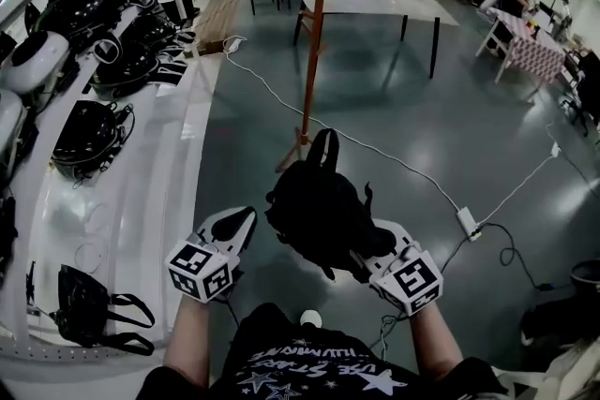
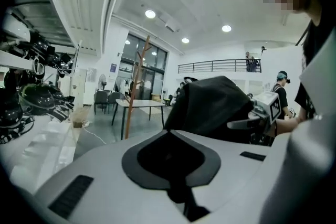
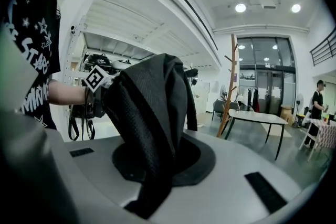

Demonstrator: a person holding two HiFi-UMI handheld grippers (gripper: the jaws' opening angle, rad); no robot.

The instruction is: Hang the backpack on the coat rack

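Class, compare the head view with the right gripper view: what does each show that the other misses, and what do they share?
Head view only: the white cable and its power strip. Right gripper view only: round ceiling lights, and backpack fabric pinched between the jaws. Both: backpack, wooden coat rack, table.

The backpack (image 1: 319,206) hangs between left tool (image 1: 236,228) and right tool (image 1: 373,248), coat rack (image 1: 314,42) beyond.

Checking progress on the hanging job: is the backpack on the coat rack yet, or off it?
Off it. The backpack hangs from the right gripper's jaws, apart from the coat rack ahead.
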